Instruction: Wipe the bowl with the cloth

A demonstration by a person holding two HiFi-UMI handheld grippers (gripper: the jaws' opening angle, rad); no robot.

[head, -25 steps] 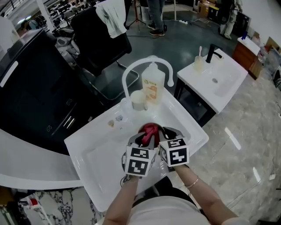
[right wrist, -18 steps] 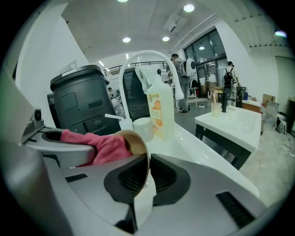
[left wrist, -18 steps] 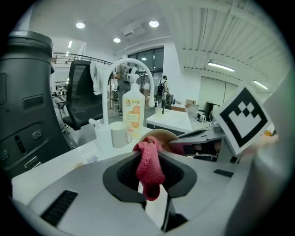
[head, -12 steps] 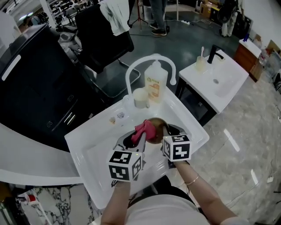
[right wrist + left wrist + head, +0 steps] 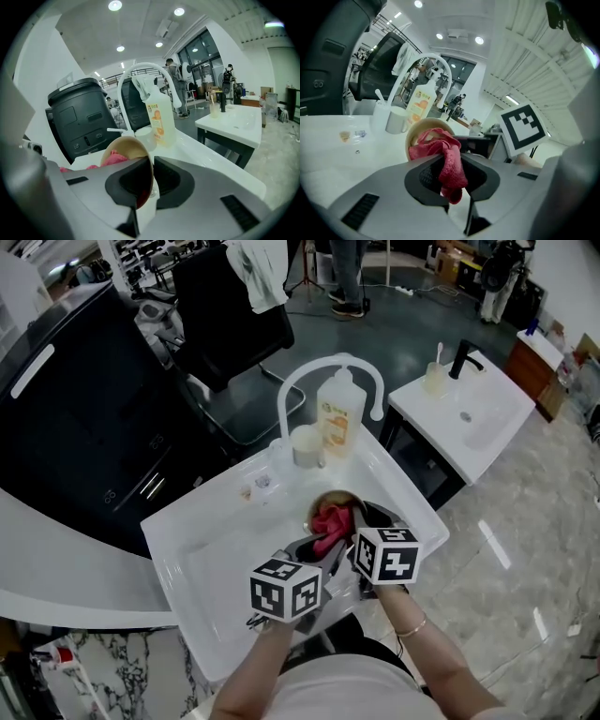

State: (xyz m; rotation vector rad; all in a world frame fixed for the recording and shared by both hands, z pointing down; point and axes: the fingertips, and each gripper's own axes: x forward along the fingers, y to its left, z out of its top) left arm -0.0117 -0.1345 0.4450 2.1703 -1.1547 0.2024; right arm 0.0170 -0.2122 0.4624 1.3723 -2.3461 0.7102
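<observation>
A tan bowl (image 5: 330,500) is held tilted over the white sink (image 5: 211,554), its rim (image 5: 149,165) pinched between the jaws of my right gripper (image 5: 362,524). Those jaws have just been opening a little, and the rim still sits between them. My left gripper (image 5: 322,547) is shut on a red cloth (image 5: 331,522), and the cloth's bunched end lies inside the bowl (image 5: 425,128). In the left gripper view the cloth (image 5: 451,164) hangs down between the two jaws. The right gripper view shows the cloth (image 5: 115,159) as a pink lump inside the bowl (image 5: 127,148).
A curved white faucet (image 5: 330,372), a soap bottle (image 5: 338,418) and a white cup (image 5: 306,444) stand on the sink's far edge. A second white basin (image 5: 469,409) is to the right. A black chair (image 5: 234,315) stands beyond.
The left gripper swung to the left and then back to the right with the cloth across the bowl. The right gripper kept its hold on the bowl and hardly moved.
</observation>
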